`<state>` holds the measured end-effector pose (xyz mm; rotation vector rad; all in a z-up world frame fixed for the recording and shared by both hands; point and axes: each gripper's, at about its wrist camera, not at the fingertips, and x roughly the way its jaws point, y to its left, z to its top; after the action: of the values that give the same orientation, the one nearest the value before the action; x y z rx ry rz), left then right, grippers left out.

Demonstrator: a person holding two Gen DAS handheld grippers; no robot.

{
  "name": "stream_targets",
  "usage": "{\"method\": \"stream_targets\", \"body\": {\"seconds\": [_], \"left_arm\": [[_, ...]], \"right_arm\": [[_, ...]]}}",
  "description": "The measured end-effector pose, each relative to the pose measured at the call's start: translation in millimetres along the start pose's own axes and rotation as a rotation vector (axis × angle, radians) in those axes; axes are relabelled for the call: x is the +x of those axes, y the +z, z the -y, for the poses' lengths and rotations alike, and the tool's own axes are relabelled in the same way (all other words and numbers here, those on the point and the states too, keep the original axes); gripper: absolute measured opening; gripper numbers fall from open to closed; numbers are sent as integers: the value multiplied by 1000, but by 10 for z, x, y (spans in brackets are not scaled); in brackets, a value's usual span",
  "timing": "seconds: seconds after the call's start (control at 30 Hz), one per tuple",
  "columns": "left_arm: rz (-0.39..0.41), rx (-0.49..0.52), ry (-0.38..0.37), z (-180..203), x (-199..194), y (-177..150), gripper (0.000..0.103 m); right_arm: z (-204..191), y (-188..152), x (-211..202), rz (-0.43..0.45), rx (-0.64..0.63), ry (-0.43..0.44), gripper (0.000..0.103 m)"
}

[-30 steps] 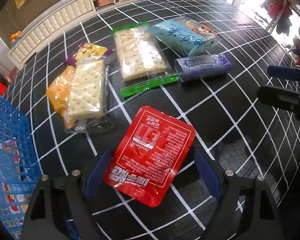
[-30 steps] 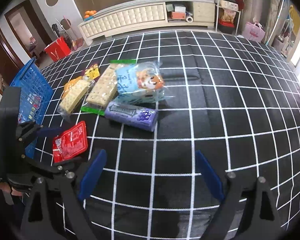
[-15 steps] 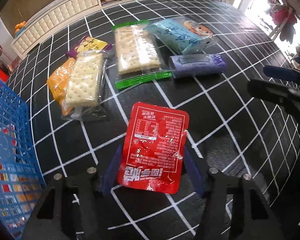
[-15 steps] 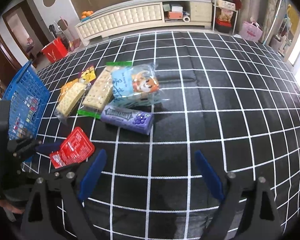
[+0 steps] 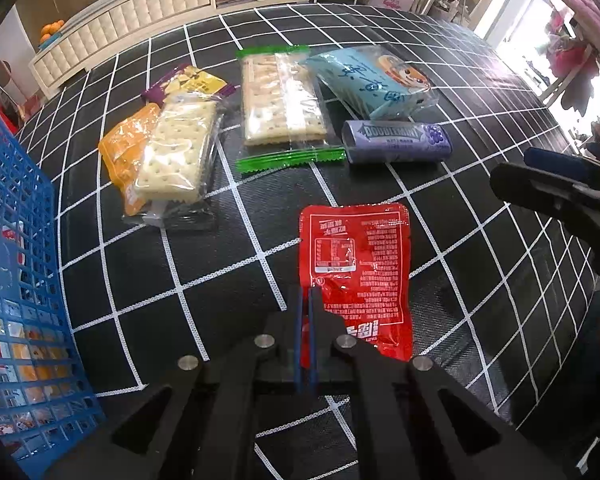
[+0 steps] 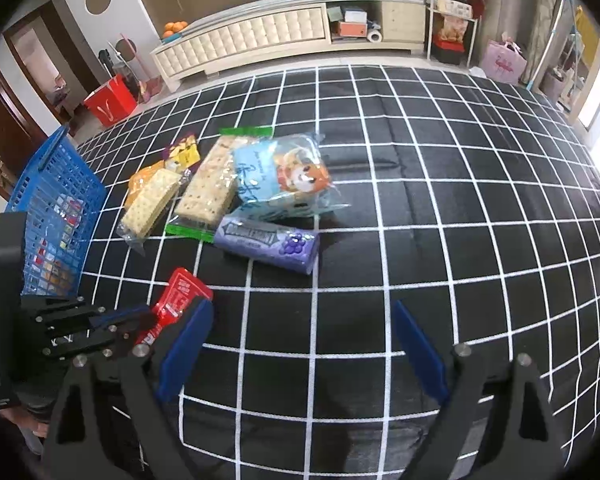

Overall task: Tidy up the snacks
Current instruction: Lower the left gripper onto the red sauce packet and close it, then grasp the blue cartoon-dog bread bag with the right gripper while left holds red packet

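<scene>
Red snack packet (image 5: pixel 356 276) lies on the checked worktop (image 5: pixel 480 240); your left gripper (image 5: pixel 307 300) has just closed, fingers pinching its near-left edge. Right gripper (image 6: pixel 300 344) hangs spread, empty. Next, lift and carry it left into the blue basket (image 5: pixel 16 240).

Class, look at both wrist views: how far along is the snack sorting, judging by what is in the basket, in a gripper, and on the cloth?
Done: the blue basket shows packets through its mesh. In hand: the left gripper has just closed on the red packet's edge. Left: two cracker packs, the orange packet, the yellow packet, the blue bag and the purple pack lie on the cloth. The right gripper is open, empty.
</scene>
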<state>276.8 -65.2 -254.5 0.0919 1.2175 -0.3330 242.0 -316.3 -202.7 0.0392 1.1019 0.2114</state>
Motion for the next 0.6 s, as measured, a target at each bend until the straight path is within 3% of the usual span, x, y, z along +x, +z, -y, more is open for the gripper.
{"method": "stream_targets", "body": {"seconds": [0.33,0.6], "left_arm": [[136,-68,-37,40,-311,55,0],[203,-82,12,-99,-561,211,0]], "right_arm": [[-52,157,-63,15,-20,-10,93],[-165,445,30,19,-74,-8,93]]}}
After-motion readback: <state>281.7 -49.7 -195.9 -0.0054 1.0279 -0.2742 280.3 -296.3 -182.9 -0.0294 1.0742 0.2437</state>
